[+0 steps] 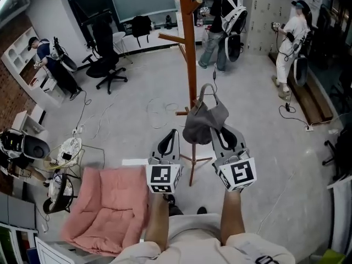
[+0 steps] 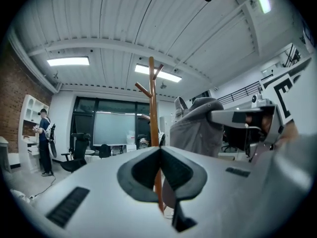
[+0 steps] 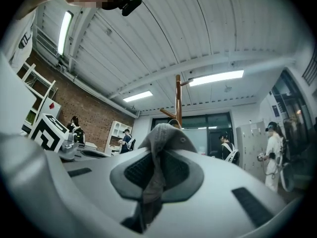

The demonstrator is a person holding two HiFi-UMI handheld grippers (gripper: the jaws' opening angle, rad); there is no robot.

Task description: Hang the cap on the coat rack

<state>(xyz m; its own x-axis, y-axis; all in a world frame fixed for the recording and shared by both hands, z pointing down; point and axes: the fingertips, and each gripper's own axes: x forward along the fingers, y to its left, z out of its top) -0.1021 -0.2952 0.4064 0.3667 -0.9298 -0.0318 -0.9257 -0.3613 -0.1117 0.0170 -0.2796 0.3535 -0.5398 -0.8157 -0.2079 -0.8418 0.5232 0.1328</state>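
Observation:
A grey cap [image 1: 202, 123] hangs in the air in front of the wooden coat rack [image 1: 190, 54], low on its pole and well below the pegs. My right gripper [image 1: 216, 128] is shut on the cap's fabric. In the right gripper view the cap [image 3: 163, 139] is pinched between the pads and bulges above them, with the coat rack [image 3: 178, 99] straight behind. My left gripper [image 1: 174, 132] is beside the cap on its left, shut and holding nothing. The left gripper view shows the rack pole [image 2: 153, 103] ahead and the cap [image 2: 197, 127] to the right.
A pink cushioned seat [image 1: 108, 207] lies at my lower left. The rack's crossed feet [image 1: 193, 159] stand just beyond the grippers. Cables [image 1: 159, 110] trail over the floor. Black office chairs [image 1: 107, 65] and several people [image 1: 223, 21] are at the back. Shelves and clutter line the left wall.

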